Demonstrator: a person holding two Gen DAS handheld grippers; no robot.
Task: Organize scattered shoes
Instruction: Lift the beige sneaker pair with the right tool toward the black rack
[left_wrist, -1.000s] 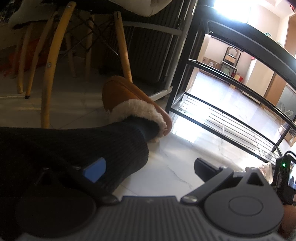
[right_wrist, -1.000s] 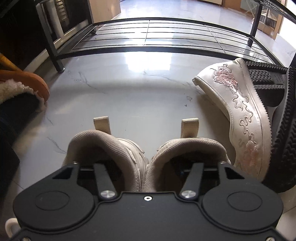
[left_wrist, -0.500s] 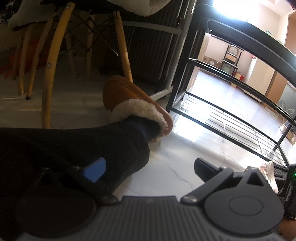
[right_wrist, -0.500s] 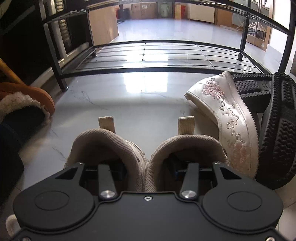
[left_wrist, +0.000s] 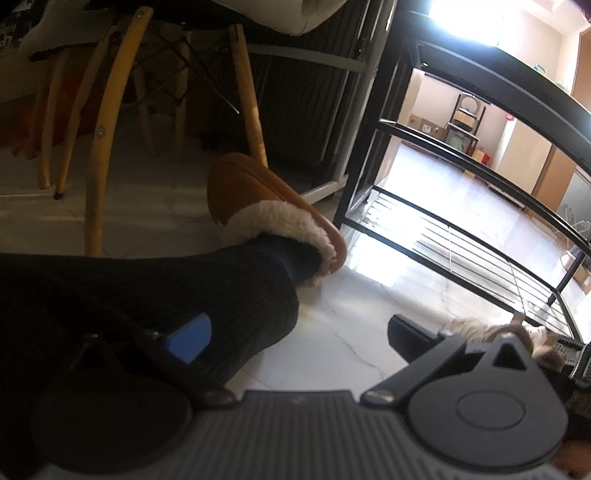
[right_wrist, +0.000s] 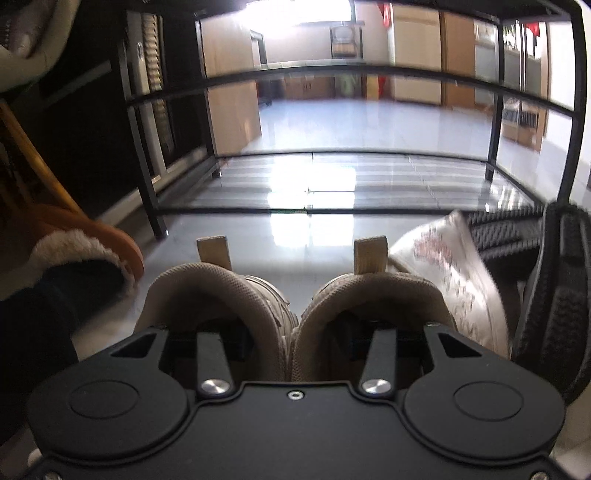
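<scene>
The right gripper (right_wrist: 295, 332) pinches two padded beige sneakers (right_wrist: 295, 306) together, its fingers hidden inside their collars. The left gripper (left_wrist: 295, 332) gapes wide, empty, one finger lost against a ribbed dark trouser leg (left_wrist: 184, 295).

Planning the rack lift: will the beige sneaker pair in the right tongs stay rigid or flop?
Likely some flop: the right tongs pinch the beige sneakers only by their padded collars. Toes may splay; nothing else joins them.

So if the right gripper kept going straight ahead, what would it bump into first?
Probably the bottom shelf of the black shoe rack. The right gripper already pinches the beige sneakers, so they would get there first. How far away is hard to tell.
</scene>
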